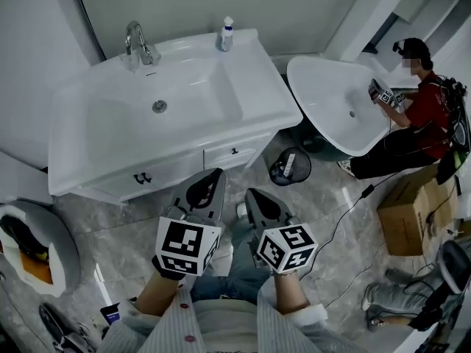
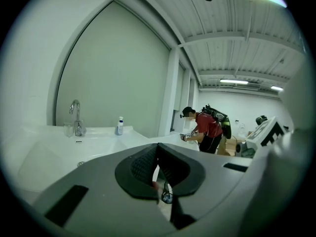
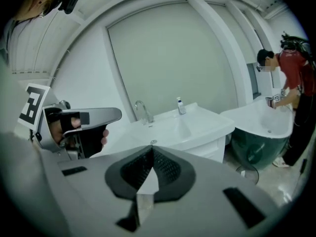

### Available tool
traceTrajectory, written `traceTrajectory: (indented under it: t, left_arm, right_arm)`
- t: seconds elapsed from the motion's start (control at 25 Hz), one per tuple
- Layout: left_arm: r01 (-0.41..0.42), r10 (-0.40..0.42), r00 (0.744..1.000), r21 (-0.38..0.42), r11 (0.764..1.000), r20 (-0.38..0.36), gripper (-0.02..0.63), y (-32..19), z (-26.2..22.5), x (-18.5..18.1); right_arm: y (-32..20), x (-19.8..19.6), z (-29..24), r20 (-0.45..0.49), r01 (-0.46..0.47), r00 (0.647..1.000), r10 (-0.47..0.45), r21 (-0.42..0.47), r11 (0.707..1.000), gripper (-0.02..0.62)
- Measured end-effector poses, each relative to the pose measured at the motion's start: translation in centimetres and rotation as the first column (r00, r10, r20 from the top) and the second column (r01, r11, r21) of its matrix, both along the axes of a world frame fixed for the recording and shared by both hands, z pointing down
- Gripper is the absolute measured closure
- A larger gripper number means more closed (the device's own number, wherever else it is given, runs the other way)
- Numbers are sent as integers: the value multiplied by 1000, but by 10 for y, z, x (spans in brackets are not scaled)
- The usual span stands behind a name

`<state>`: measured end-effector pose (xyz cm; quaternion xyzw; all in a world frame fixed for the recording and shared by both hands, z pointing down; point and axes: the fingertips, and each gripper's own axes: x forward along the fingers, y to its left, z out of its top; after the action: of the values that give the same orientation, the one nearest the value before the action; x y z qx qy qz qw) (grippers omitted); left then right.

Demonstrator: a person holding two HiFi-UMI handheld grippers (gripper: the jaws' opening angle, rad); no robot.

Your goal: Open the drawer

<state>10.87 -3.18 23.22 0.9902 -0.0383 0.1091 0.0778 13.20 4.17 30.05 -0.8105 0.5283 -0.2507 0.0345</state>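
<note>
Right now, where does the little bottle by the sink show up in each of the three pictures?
Head view: bottle at top centre, on the sink's back edge.
Left gripper view: bottle left of centre, at mid-height.
Right gripper view: bottle just right of centre.
Shared landmark: the faucet, left of the bottle in every view.

Landmark: white vanity [image 1: 261,72].
- Drawer [image 1: 219,157] in the vanity's front: handle [image 1: 234,151] too small to tell its shape.
- Bottle [image 1: 227,34] at the vanity's back edge: label unreadable.
- Bin [image 1: 289,166] just right of the vanity: contents dark, cannot tell.
- Round grey thing [image 1: 33,245] left of the vanity: cut off by the frame edge.
- Left gripper view: vanity's front hidden behind the left gripper [image 2: 157,147].
- Right gripper view: right gripper [image 3: 151,149] hides the front except one corner.
</note>
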Motion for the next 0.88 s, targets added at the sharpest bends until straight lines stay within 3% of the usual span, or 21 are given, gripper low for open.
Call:
traceTrajectory:
  t: [0.24, 0.44, 0.72, 0.88]
  left_arm:
    - [122, -122, 992, -18, 992, 32, 590, -14, 2, 63]
    - [250, -249, 967, -21, 968, 45, 591, -31, -5, 101]
    - [426, -424, 904, -22, 904, 59, 591, -51, -2, 121]
    - [522, -519, 851, -30, 852, 77, 590, -58, 8, 114]
  right_arm:
    - [-19, 69, -1, 19, 135, 991, -135, -23, 991, 586]
    - [-44, 113, -11, 15, 278, 961, -277, -36, 960, 586]
    - [-72, 146, -13, 10, 460, 888, -460, -46, 887, 586]
    - [-86, 147, -5, 17, 553, 833, -553, -62, 831, 586]
